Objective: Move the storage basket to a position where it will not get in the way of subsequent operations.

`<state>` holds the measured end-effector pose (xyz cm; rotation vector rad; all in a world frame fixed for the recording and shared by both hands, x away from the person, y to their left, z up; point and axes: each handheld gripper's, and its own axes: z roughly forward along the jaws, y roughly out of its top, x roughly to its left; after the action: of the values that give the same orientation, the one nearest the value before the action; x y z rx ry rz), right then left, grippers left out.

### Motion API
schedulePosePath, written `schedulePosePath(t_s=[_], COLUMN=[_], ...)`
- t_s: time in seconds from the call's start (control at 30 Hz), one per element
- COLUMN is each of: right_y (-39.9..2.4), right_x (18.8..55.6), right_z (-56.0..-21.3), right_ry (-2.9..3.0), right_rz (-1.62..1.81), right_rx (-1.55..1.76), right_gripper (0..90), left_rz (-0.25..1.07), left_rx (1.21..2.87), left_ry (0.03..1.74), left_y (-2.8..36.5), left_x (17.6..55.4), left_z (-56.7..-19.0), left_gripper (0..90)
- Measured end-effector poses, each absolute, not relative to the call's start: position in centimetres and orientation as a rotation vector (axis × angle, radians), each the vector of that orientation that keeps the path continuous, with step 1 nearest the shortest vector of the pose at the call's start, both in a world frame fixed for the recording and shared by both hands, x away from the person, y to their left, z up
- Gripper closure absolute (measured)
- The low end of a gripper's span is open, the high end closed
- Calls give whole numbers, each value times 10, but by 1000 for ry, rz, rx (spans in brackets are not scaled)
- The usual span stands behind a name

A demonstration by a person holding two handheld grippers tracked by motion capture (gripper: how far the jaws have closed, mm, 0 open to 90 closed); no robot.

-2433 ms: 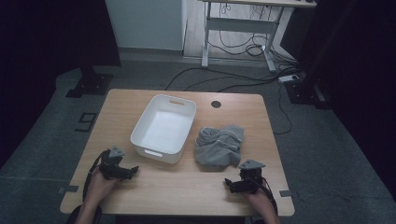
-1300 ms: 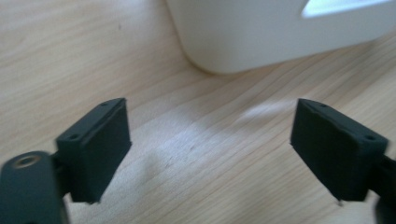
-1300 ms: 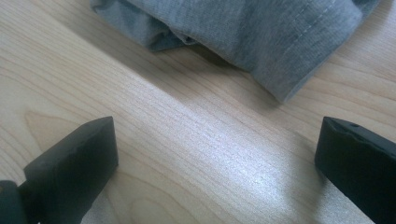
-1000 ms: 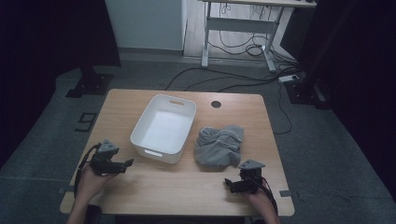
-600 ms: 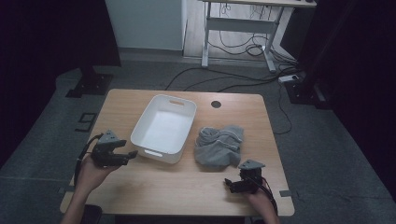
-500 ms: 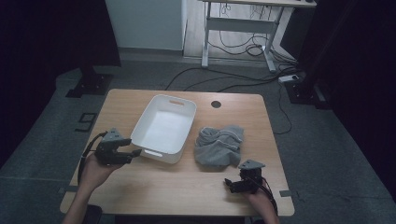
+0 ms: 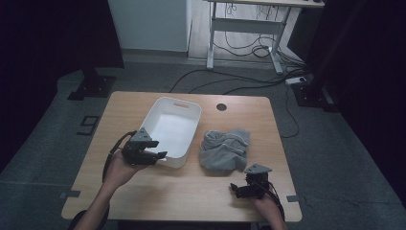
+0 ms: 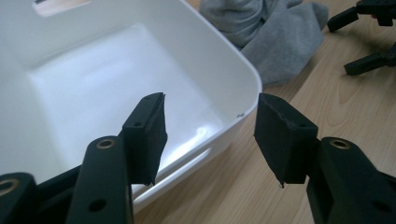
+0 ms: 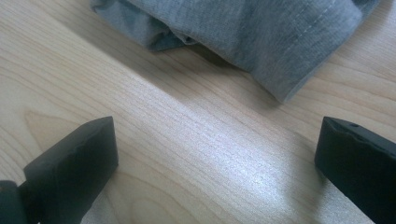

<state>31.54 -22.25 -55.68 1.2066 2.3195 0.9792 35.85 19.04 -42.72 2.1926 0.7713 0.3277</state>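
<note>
A white plastic bin [image 7: 190, 135] stands at the table's middle, nothing inside it [image 8: 243, 81]. To its right lies a crumpled grey cloth [image 7: 224, 151] [image 8: 273, 35] [image 9: 261, 28]. My left gripper [image 7: 161, 155] [image 8: 210, 135] hovers at the bin's near left corner. Its jaws have just been closing and straddle the rim, one over the inside and one outside, with gaps on both sides. My right gripper [image 7: 233, 188] [image 9: 215, 163] rests low by the front right edge, jaws wide open on bare wood just short of the cloth. It also appears far off [image 8: 340, 47].
The wooden table [image 7: 191, 191] has a round cable hole [image 7: 221, 107] near its far edge. Behind it on the floor are a desk frame [image 7: 242, 33], loose cables [image 7: 249, 86] and a black stand base [image 7: 91, 86].
My left gripper has travelled right and upward from the table's front left area to the bin's near corner, and its jaws have narrowed. The right gripper, bin and cloth have stayed put.
</note>
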Motion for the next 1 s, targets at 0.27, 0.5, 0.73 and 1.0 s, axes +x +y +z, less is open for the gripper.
schedulePosePath(t_s=[0.27,0.5,0.73,1.0], right_y=[-222,-222,-222,-222], right_x=[315,315,315,315], right_z=[-557,-557,-557,-557], right_ry=[2319,2319,2319,2319], right_rz=[980,980,979,980], right_rx=[1208,1208,1207,1208], right_gripper=[0,0,0,0], left_rz=[296,278,299,321], left_rx=[2233,2274,2319,2364], left_ry=[719,701,752,762], left_y=[159,137,123,114], left_x=[365,368,371,371], left_z=[-432,-441,-451,-459], left_gripper=[525,578,668,723])
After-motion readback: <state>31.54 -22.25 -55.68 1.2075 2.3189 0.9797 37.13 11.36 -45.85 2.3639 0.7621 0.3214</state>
